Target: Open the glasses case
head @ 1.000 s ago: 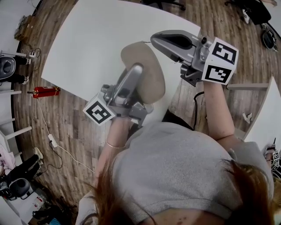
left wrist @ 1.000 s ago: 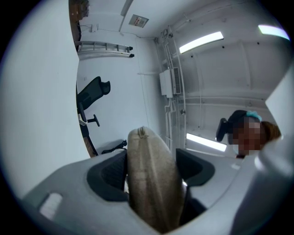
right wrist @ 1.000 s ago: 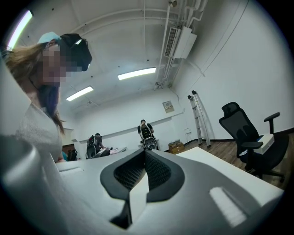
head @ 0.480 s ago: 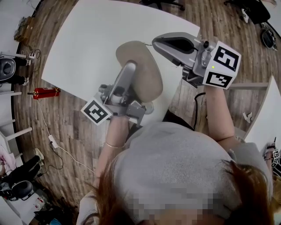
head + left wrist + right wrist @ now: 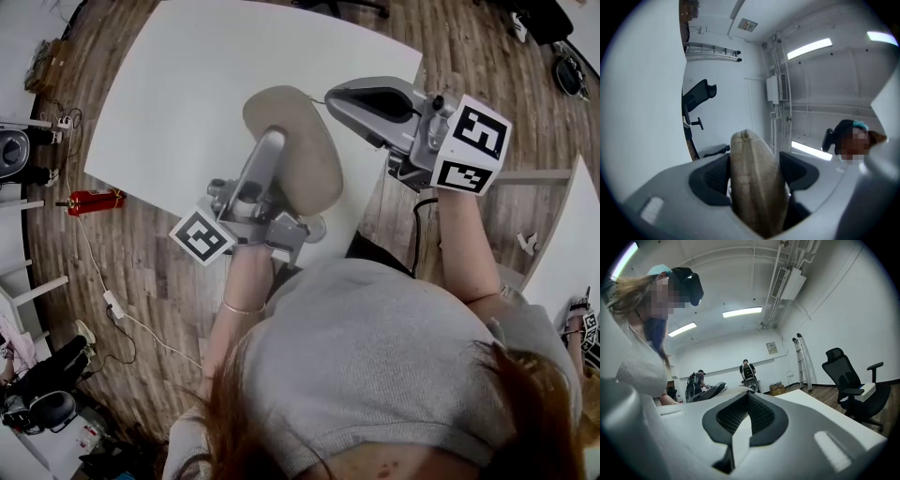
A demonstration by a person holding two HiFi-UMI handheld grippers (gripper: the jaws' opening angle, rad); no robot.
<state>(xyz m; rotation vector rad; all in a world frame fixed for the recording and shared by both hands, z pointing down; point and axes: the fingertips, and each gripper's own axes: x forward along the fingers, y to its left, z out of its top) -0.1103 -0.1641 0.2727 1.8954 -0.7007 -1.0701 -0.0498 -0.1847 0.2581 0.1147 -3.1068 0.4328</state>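
The glasses case (image 5: 302, 159) is a beige oval fabric case, closed, and it hangs above the white table (image 5: 187, 84). My left gripper (image 5: 274, 142) is shut on it from the near side, one jaw lying over its left face. In the left gripper view the case (image 5: 754, 187) stands on edge between the two dark pads (image 5: 710, 180), its seam uppermost, and fills the left gripper (image 5: 754, 171). My right gripper (image 5: 343, 94) hovers just right of the case, jaws pressed together and empty. The right gripper (image 5: 745, 413) shows the same in its own view.
The table's near edge runs under the case, with wooden floor beyond it. A red object (image 5: 94, 198) and cables lie on the floor at the left. A black office chair (image 5: 848, 380) stands at the right, and people (image 5: 748, 371) stand far back.
The head view has shifted a little. Both grippers hold their places and the case stays in the left one.
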